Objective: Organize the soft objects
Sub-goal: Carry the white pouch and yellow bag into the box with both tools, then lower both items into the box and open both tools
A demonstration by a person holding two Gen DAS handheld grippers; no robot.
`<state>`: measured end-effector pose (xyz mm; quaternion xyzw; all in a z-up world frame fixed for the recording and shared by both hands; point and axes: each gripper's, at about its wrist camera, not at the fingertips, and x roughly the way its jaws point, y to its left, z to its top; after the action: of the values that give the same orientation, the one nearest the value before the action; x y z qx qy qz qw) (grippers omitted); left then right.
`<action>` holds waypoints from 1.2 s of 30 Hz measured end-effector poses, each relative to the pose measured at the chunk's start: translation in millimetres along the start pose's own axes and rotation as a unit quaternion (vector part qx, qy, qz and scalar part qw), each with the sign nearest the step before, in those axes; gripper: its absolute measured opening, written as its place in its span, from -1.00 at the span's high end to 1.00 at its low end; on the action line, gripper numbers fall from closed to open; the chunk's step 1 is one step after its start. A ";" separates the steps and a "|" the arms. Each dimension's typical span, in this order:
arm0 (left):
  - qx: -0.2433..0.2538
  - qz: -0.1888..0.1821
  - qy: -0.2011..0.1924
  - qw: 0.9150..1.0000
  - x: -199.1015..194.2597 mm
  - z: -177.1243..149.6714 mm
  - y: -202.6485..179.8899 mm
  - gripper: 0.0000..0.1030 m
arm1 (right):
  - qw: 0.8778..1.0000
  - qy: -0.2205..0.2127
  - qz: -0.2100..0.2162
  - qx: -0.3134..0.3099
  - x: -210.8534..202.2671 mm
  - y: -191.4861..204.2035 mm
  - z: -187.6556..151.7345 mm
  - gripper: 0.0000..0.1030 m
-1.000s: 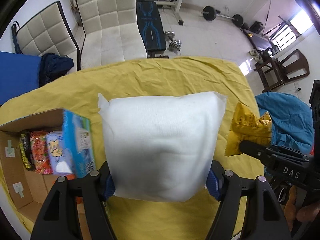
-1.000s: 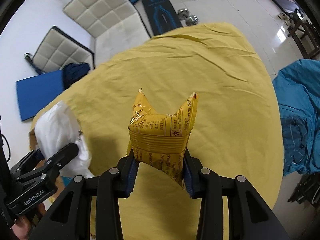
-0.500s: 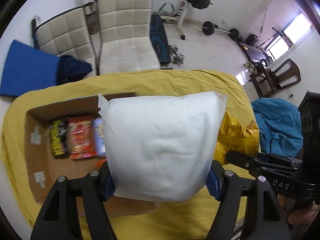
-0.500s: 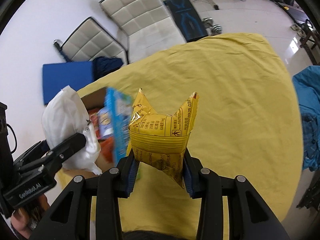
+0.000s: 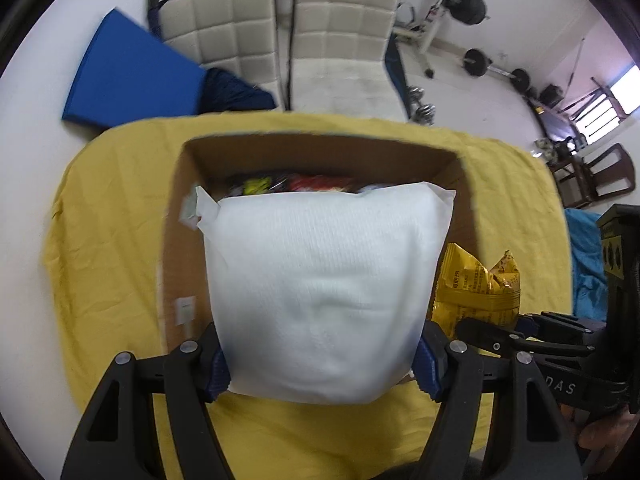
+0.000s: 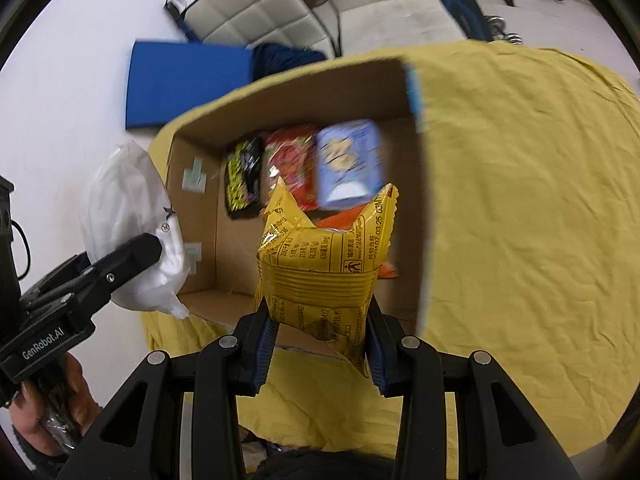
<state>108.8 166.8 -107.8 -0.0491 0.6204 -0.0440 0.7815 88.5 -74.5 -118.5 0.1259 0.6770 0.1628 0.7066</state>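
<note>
My left gripper (image 5: 322,364) is shut on a puffy white soft pack (image 5: 324,292) and hangs over the open cardboard box (image 5: 320,148). The pack hides most of the box floor in the left wrist view. My right gripper (image 6: 320,344) is shut on a yellow snack bag (image 6: 320,272), held above the near side of the same box (image 6: 296,92). Inside lie a black-and-yellow packet (image 6: 242,176), a red packet (image 6: 290,160) and a pale blue packet (image 6: 348,164). The white pack (image 6: 132,220) and the left gripper (image 6: 120,256) show at the left of the right wrist view.
The box sits on a table draped in yellow cloth (image 6: 520,220). Behind it are two white padded chairs (image 5: 340,40), a blue mat (image 5: 132,76) and gym weights (image 5: 476,64) on the floor. A blue cloth (image 5: 584,260) lies at the right. A hand (image 6: 44,412) grips the left tool.
Both grippers have travelled with their loads from over bare yellow cloth to over the cardboard box, which now fills the middle of both views. Neither grip has changed.
</note>
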 end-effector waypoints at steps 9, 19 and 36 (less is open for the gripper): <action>0.006 0.015 0.072 0.997 64.4 -14.3 38.5 -0.35 | 0.998 0.053 0.000 -0.014 85.2 46.6 -4.5 0.20; 0.002 0.006 0.129 0.992 124.3 -13.9 54.8 -0.35 | 0.995 0.096 -0.018 -0.010 154.8 53.3 -9.7 0.20; 0.022 0.016 0.154 0.988 155.7 -23.9 34.0 -0.36 | 0.992 0.111 -0.059 -0.004 208.2 61.7 -4.4 0.18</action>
<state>121.1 179.8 -267.9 -0.0149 0.7333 -0.0519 0.6778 86.7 65.2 -284.9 0.0634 0.7570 0.1365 0.6358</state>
